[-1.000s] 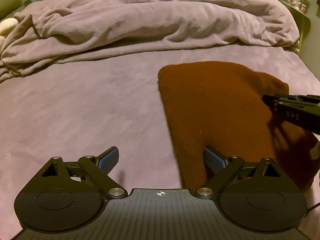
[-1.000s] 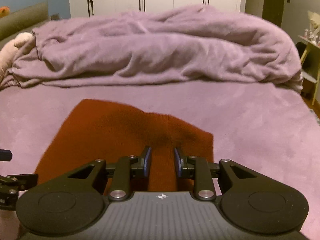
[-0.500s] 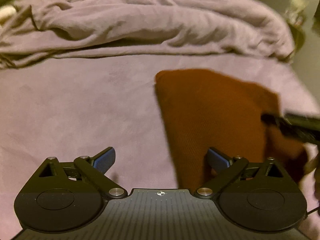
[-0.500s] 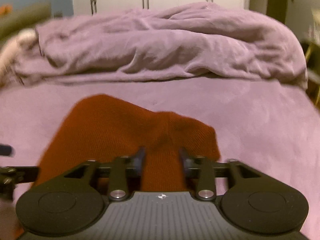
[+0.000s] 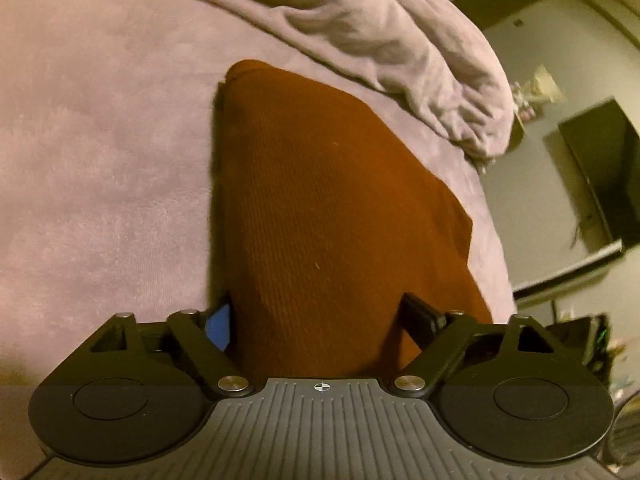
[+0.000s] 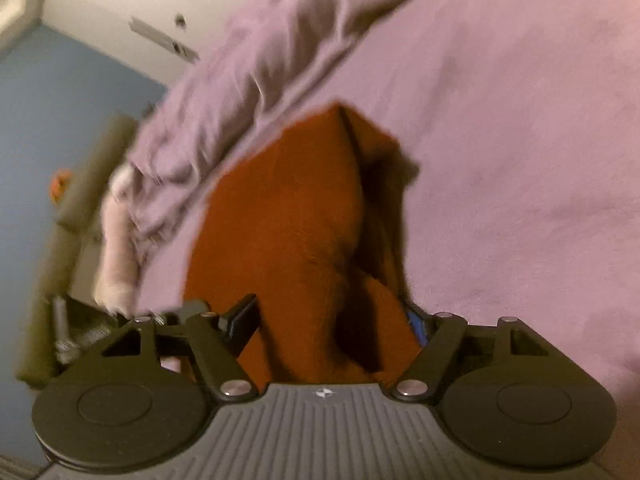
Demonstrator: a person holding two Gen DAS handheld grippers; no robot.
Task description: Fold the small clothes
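Rust garment (image 5: 332,208) lies flat on the bed (image 5: 100,168), below the bunched blanket (image 5: 380,36) at the far edge. Left tongs (image 5: 320,316) spread and closing, garment's near end between the pads. Right tongs (image 6: 332,320) likewise spread and closing across a raised fold; neither pinching.

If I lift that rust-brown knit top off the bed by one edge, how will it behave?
Probably floppy: the knit top already shows a soft fold and dark crease in the right wrist view. Likely light, lying thin on the bed. Its ribbed weave probably grips rather than slips.
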